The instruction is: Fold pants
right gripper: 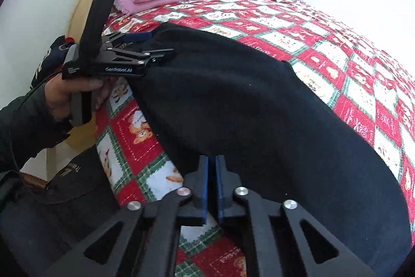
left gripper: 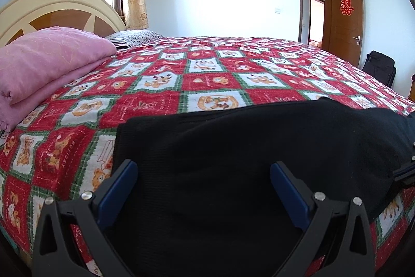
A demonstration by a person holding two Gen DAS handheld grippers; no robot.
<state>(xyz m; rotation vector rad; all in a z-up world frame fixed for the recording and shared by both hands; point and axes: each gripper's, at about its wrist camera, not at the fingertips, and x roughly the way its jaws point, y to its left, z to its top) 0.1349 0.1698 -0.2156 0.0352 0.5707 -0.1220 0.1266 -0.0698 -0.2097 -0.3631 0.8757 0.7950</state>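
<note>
from the left wrist we saw our left gripper (left gripper: pixel 203 169) spread wide over the black pants (left gripper: pixel 259 147), which lay on the bed (left gripper: pixel 212 79). from the right wrist, our right gripper (right gripper: pixel 212 168) was pressed together at the pants' (right gripper: pixel 246 108) near edge, though whether it pinched cloth we could not tell.

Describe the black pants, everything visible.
The pants are plain black, a finely ribbed knit by the look, with no visible pockets or print. They lie along the near edge of the bed on the red checked bedspread, apparently already folded into a broad band with a straight end toward the headboard. The left tongs stand open over that end. The right tongs are closed at the near edge; whether they pinch fabric is unclear. The pink blanket lies apart from them.
</note>
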